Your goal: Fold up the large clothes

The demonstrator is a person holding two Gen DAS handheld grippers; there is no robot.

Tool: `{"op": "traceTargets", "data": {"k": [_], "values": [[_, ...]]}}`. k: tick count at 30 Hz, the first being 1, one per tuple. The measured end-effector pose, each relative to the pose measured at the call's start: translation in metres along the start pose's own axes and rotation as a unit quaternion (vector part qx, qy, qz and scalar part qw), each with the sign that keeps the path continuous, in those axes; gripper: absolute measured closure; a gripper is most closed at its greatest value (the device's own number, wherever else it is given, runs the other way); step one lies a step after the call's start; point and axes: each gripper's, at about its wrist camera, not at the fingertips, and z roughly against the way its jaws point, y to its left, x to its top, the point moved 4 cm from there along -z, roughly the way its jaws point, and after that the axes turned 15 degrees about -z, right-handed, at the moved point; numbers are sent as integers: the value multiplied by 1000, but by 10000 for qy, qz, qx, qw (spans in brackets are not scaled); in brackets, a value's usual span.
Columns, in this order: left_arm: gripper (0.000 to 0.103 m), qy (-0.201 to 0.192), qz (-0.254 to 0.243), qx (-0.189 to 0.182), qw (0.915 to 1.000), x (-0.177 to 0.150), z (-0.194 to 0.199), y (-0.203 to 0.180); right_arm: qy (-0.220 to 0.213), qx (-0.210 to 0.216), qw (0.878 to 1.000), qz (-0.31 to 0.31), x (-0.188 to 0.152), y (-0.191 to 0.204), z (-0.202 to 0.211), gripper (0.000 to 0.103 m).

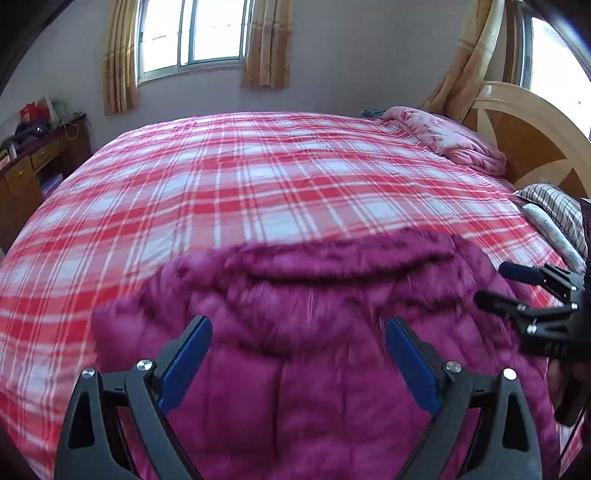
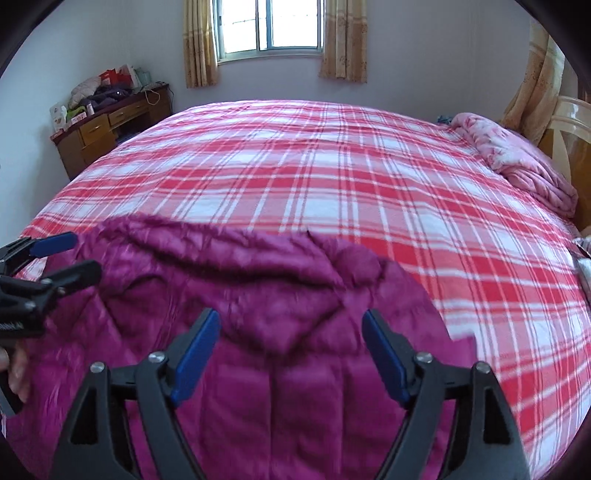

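Magenta padded coat, fur-trimmed hood at its far end, spread on bed at near edge; fabric motion-blurred, seams and closure hard to make out. Lower part of coat cut off by frame bottom in both views.

Left tongs spread wide, nothing between the blue pads, poised over coat's upper body just short of hood; contact with fabric not determinable. Right tongs likewise spread wide and unloaded, over same region of coat, hood just beyond the tips. Each tool seen from the other's camera at frame edge: right tongs at right margin of left view, left tongs at left margin of right view, both partly cropped.

Beyond coat: red-and-white plaid cover over whole bed. Pink quilt bunched at far right by wooden headboard. Striped pillow partly cropped.

Far left: wooden surface with drawers, heaped with clothes and bags, contents indistinct. Curtained window on far wall.
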Motion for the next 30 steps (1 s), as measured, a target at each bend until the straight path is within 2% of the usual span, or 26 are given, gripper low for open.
{"op": "traceTargets", "data": {"k": [4, 7, 11, 16, 22, 30], "values": [[8, 113, 104, -77, 9999, -55, 22, -10, 32, -15, 10000, -22, -34, -7, 22, 21], [8, 149, 84, 133, 9998, -82, 34, -20, 18, -101, 9999, -107, -57, -14, 34, 21], [8, 54, 176, 56, 9998, -98, 54, -30, 99, -115, 9992, -371, -82, -22, 44, 22], [8, 141, 188, 30, 9997, -119, 73, -40, 47, -236, 9982, -553, -113, -35, 65, 22], [8, 271, 19, 351, 9990, -170, 103, -51, 108, -413, 9956, -830, -154, -57, 92, 21], [8, 279, 192, 439, 9985, -219, 143, -49, 214, -400, 9930, -1094, -196, -74, 123, 21]]}}
